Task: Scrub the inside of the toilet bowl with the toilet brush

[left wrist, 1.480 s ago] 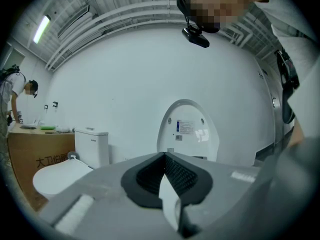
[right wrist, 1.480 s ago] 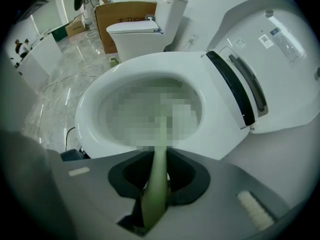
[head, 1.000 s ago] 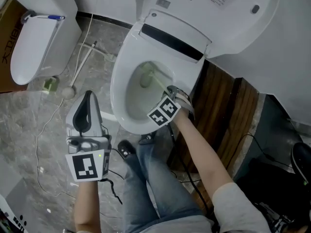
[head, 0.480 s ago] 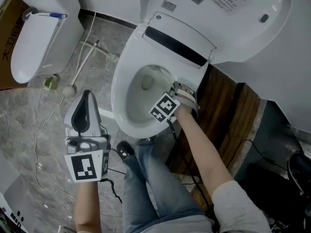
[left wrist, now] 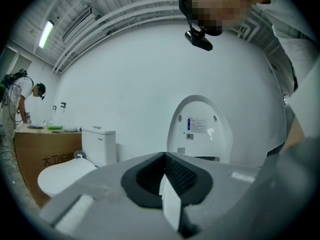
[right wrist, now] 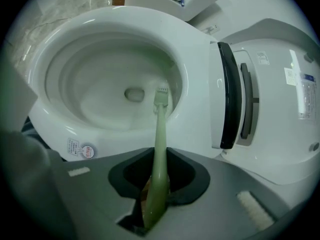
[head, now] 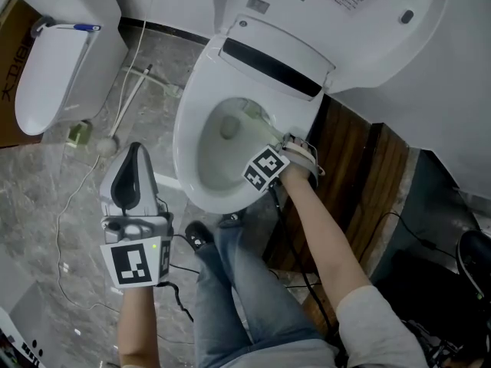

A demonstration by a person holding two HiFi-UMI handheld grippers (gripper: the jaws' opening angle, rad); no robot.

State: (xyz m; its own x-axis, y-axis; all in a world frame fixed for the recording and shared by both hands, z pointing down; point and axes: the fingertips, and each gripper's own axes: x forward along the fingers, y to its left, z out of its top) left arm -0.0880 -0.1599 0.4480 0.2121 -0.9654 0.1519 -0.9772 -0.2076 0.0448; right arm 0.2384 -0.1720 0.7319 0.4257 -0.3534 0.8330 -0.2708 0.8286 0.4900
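Head view: right gripper (head: 270,153) at toilet bowl's (head: 184,156) right rim, left gripper (head: 136,158) well left. Left gripper view: jaws together, empty. Right gripper view: jaws clamped on toilet brush (right wrist: 160,134), head inside bowl; recommend firm circular strokes against the wall.

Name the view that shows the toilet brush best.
The right gripper view: the toilet brush runs whole from the shut jaws to its head inside the toilet bowl. The head view shows only a short pale green stretch. The left gripper view shows none of it.
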